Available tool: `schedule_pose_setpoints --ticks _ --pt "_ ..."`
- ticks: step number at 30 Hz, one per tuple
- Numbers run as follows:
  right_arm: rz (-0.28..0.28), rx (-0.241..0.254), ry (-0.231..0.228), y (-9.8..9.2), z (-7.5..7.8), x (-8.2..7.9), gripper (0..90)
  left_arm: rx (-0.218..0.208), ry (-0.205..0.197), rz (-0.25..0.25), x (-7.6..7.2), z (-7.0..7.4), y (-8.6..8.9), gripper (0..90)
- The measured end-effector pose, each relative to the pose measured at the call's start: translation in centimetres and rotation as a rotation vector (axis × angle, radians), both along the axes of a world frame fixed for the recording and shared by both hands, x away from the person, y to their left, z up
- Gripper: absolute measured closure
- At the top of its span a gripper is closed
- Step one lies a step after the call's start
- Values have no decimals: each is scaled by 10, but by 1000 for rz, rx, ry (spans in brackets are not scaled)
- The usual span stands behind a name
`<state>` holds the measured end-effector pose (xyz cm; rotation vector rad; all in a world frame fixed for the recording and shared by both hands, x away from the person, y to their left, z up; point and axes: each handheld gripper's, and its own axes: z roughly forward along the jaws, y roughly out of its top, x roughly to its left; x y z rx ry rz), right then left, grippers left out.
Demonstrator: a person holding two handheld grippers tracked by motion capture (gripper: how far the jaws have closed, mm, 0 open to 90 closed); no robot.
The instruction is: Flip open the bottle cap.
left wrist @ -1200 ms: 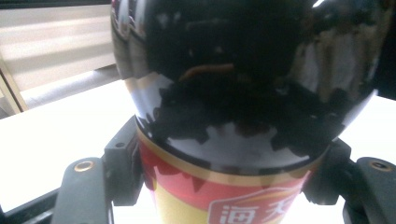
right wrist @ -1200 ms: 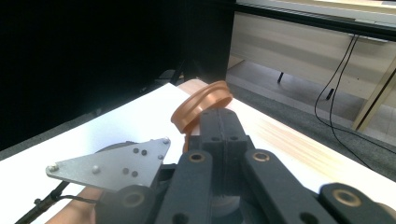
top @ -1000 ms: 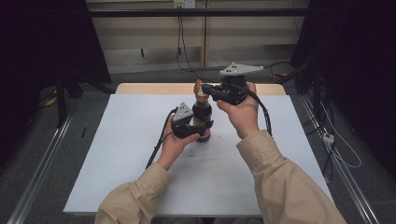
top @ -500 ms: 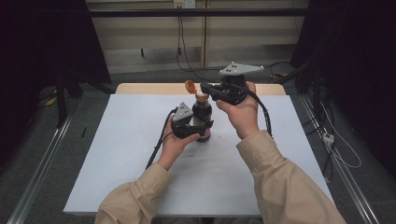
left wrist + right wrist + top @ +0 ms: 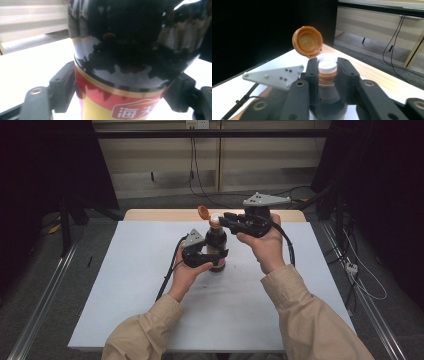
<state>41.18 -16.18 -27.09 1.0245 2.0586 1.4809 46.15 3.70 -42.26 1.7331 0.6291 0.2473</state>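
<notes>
A dark sauce bottle [image 5: 216, 240] with a red and yellow label stands upright mid-table. Its orange flip cap [image 5: 202, 212] hangs open to the left of the white spout [image 5: 327, 65]. My left gripper [image 5: 220, 259] reaches around the bottle's lower body [image 5: 130, 62]. Its jaws have just been opening, and the pads sit close beside the glass. My right gripper [image 5: 222, 220] comes in level from the right at the neck. Its jaws [image 5: 327, 75] have also just been opening, with the neck between them and thin gaps on both sides. The open cap [image 5: 307, 41] stands above them.
The white table top [image 5: 125, 285] has a wooden strip [image 5: 160, 214] along its far edge. The left gripper's cable [image 5: 167, 280] trails toward the person. Black cables [image 5: 200, 180] lie on the floor behind the table, and metal rails [image 5: 45, 295] run beside it.
The orange cap has swung up and open to the left of the spout. Both hands stay about where they were.
</notes>
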Motion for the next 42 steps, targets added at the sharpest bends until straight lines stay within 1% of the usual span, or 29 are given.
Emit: schedule_pose_setpoints --ticks 3,4,5,6,10,12,14,16,19,22,26,28,32,33,35,37,40,42 --pt "-3 9 1 -4 -1 -1 653 -17 -15 21 0 6 4 185" --pt "-7 9 1 -5 -1 -2 630 -14 -18 26 -1 8 5 179" --pt "-8 8 -2 -6 -1 -3 616 0 -24 28 -1 9 6 176" --pt "-7 8 -4 -6 -2 -4 596 -6 -18 30 -2 9 6 167" --pt "-10 10 3 -7 -6 -7 537 -3 7 19 -1 9 8 146" --pt "-11 10 3 -8 -8 -8 520 -1 16 9 -2 10 8 145" --pt "-23 8 5 -10 -11 -10 503 2 21 1 -3 10 8 144" --pt "-26 11 9 -14 -13 -11 501 8 32 -7 -3 10 8 132" --pt "-39 15 12 -20 -15 -13 493 16 53 -18 -4 10 10 118" --pt "-51 20 16 -26 -16 -14 475 19 84 -29 -4 10 14 99" --pt "-54 24 21 -30 -20 -16 427 36 96 -20 -6 13 18 89" --pt "-54 32 25 -31 -24 -17 402 47 83 -22 -7 14 21 87" --pt "-46 37 29 -31 -31 -20 362 35 80 -25 -11 16 26 83" --pt "-40 43 30 -32 -32 -21 354 34 75 -25 -12 16 28 82" --pt "-34 49 28 -31 -34 -23 346 51 59 -16 -15 18 31 78" --pt "-24 55 28 -31 -37 -25 332 52 46 -17 -17 21 35 77" --pt "-23 49 26 -31 -40 -27 310 58 26 -29 -22 25 41 71" --pt "-20 48 20 -30 -41 -29 302 56 30 -31 -24 28 45 58"
